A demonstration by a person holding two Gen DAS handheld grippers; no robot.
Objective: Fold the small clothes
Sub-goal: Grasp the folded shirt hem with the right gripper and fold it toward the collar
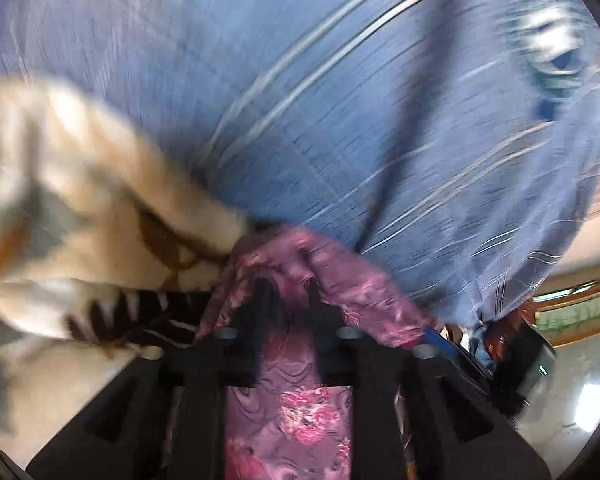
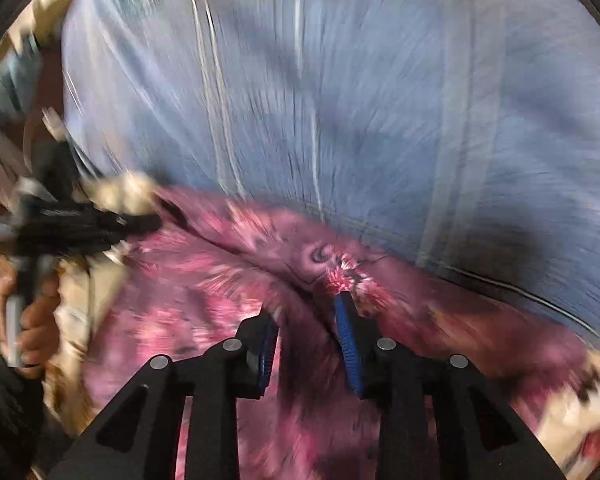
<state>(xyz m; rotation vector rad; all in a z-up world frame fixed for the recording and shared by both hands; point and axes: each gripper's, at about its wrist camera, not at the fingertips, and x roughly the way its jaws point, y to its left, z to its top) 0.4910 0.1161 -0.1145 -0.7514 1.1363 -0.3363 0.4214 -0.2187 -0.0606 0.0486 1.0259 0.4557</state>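
Observation:
A pink-purple floral garment (image 1: 288,408) lies on a blue striped sheet (image 1: 260,92). My left gripper (image 1: 286,284) is shut on a bunched edge of the garment, which drapes over both fingers. In the right wrist view the same garment (image 2: 204,292) spreads below my right gripper (image 2: 308,312). Its jaws stand apart, with blue pads (image 2: 346,332) showing and cloth lying between them. The left gripper (image 2: 76,220) and the hand holding it show at the left. Both views are motion-blurred.
A cream and brown patterned blanket (image 1: 80,200) lies to the left of the garment. The blue sheet (image 2: 380,100) fills the far side. A wooden rail and pale floor (image 1: 580,380) show at the right edge.

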